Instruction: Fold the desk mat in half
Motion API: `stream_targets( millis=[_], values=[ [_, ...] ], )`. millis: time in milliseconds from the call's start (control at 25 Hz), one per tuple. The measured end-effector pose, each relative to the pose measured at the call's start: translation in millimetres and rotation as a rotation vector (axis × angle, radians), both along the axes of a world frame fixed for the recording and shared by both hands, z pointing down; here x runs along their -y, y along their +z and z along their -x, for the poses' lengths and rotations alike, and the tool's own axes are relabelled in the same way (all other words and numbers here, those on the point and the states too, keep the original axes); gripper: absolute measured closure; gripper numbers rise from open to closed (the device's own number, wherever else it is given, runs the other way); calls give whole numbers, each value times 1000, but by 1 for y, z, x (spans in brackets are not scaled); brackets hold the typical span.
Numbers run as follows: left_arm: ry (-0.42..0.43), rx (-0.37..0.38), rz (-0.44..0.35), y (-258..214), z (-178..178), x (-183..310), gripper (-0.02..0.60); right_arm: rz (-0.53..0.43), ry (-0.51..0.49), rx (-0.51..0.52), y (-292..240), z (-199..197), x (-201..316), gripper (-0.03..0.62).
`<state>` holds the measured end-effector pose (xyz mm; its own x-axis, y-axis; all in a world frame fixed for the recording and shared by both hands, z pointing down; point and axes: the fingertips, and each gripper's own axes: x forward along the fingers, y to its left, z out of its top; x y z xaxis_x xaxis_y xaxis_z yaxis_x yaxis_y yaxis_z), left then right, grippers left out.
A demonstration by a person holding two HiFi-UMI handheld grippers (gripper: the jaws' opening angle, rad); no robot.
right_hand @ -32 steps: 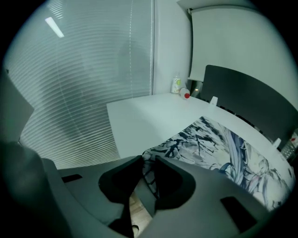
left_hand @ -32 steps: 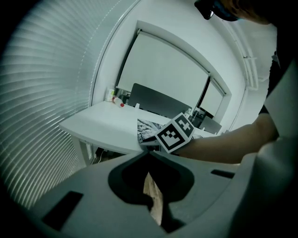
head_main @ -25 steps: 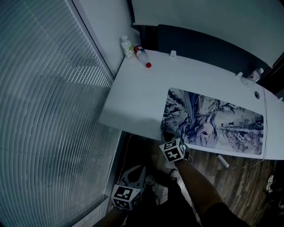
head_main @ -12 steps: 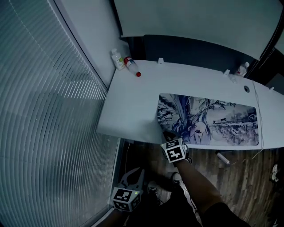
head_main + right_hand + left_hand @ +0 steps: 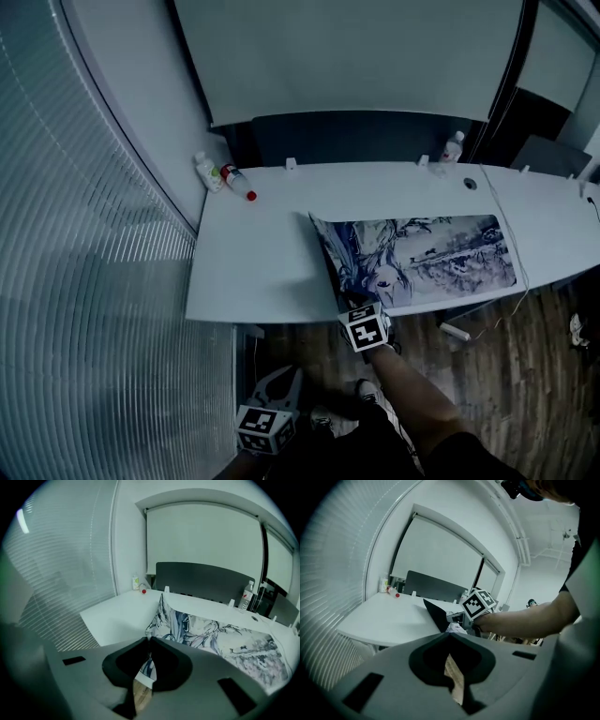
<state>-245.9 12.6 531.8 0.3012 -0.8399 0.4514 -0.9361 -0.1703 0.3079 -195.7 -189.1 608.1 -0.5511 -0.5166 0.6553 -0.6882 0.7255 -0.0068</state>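
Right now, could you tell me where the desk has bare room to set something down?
The desk is bare on its left half, between the two bottles at the far corner and the lifted edge of the desk mat. The mat covers the right half.

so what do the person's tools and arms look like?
Left tool and right tool are matte grey plastic; their broad jaws curve round a dark, heart-shaped opening. Each carries a white cube with black square markers: left cube, right cube. The right forearm has no sleeve. No cables show.
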Motion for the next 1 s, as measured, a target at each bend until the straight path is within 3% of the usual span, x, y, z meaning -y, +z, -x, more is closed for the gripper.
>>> stream_targets(
  millis=[240, 520, 760, 1000],
  values=[
    [61, 19, -17, 0, -1, 0, 575, 31, 77, -3, 9, -18, 1, 551],
    [66, 40, -21, -1, -11, 9, 575, 46, 111, 15, 13, -42, 6, 551],
    [59, 12, -28, 2, -46, 32, 575, 68, 101, 28, 23, -71, 14, 551],
    [59, 33, -10, 4, -76, 43, 575, 109, 104, 24, 40, -104, 26, 551]
  ],
)
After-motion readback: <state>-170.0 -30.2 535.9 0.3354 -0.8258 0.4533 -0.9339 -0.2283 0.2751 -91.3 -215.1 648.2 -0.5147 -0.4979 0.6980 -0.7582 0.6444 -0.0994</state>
